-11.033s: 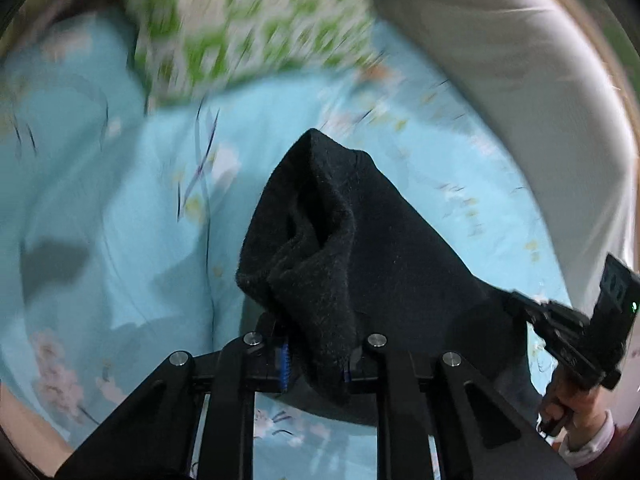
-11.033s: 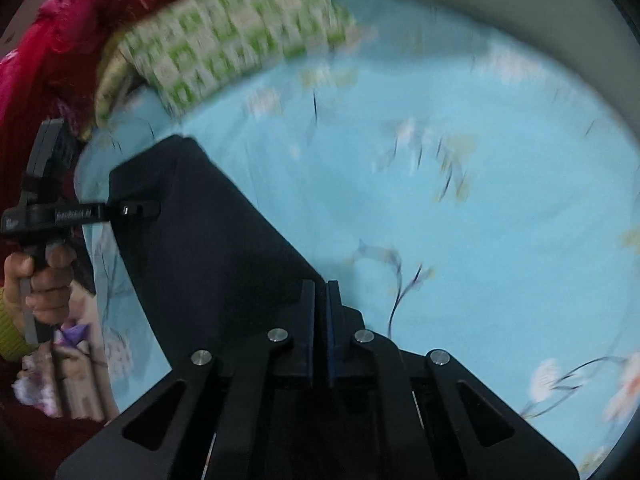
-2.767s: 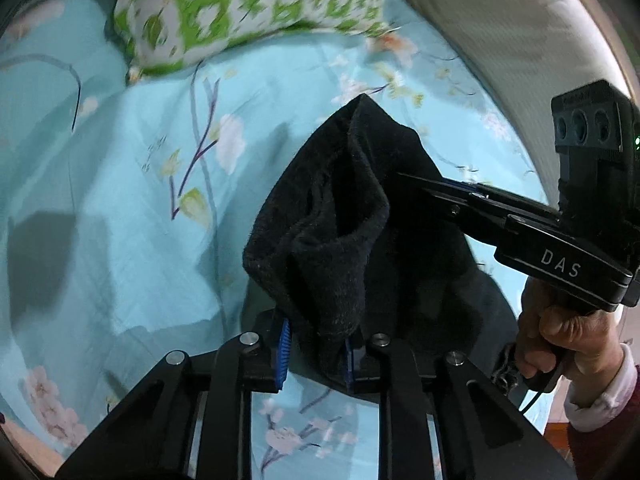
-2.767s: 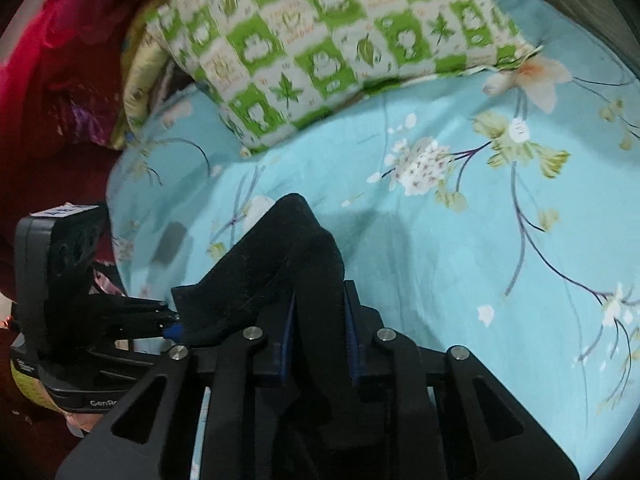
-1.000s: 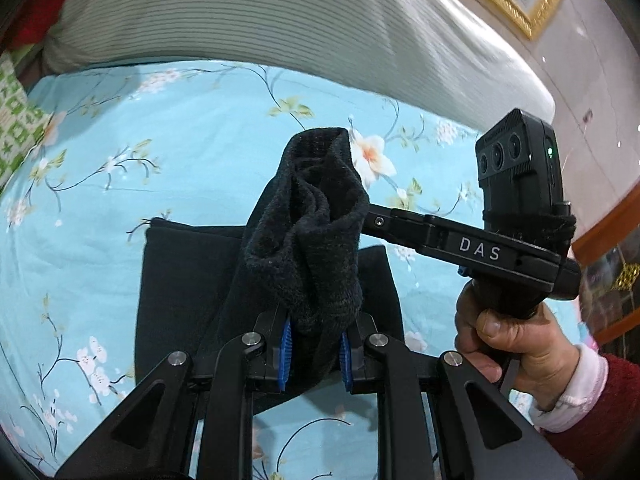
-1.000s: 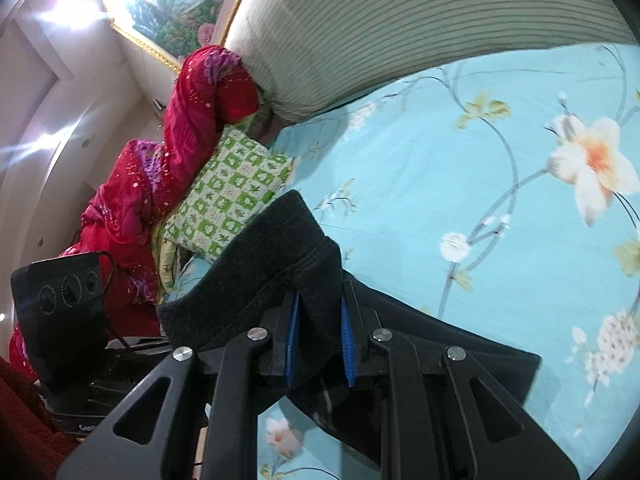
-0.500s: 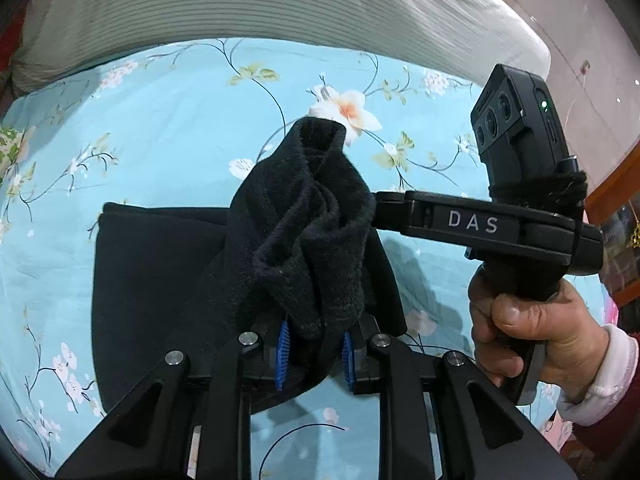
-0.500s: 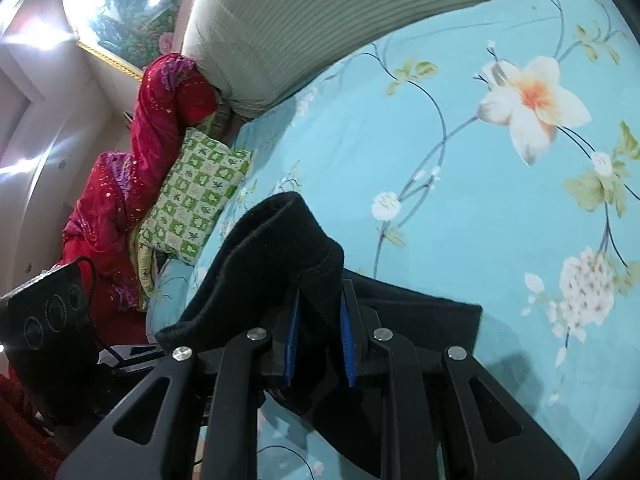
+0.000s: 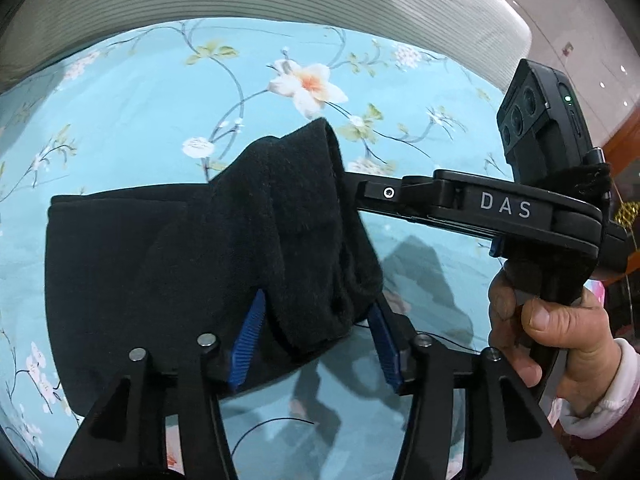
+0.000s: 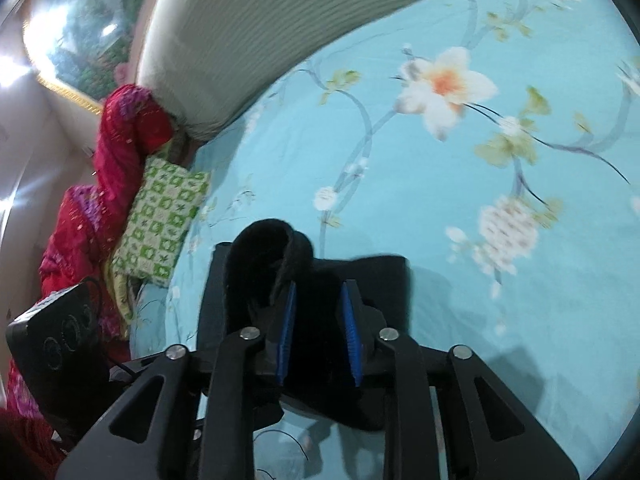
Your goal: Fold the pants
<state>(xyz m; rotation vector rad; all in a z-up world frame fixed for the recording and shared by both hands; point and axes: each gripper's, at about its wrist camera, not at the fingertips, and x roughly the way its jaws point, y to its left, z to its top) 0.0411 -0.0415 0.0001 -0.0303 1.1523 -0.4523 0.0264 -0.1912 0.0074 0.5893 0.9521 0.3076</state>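
Observation:
The black fleece pants (image 9: 168, 264) lie folded on the blue flowered bedsheet (image 9: 160, 92). My left gripper (image 9: 316, 340) is open, its blue pads spread, with a bunched fold of the pants lying loose between them. My right gripper (image 10: 320, 336) is open too, with the pants (image 10: 376, 280) under and between its pads and a rolled edge (image 10: 272, 248) beside the left finger. In the left wrist view the right gripper's body (image 9: 480, 208) reaches in from the right, held by a hand (image 9: 540, 328).
A beige ribbed headboard cushion (image 10: 256, 40) runs along the far side. A green checked pillow (image 10: 160, 220) and red cloth (image 10: 116, 148) lie at the bed's left. The left gripper's camera block (image 10: 56, 344) is at lower left. A loose black thread (image 9: 272, 428) lies on the sheet.
Both grippers have opened and let go of the pants fold they were holding. The fold has dropped onto the lower layer of the pants.

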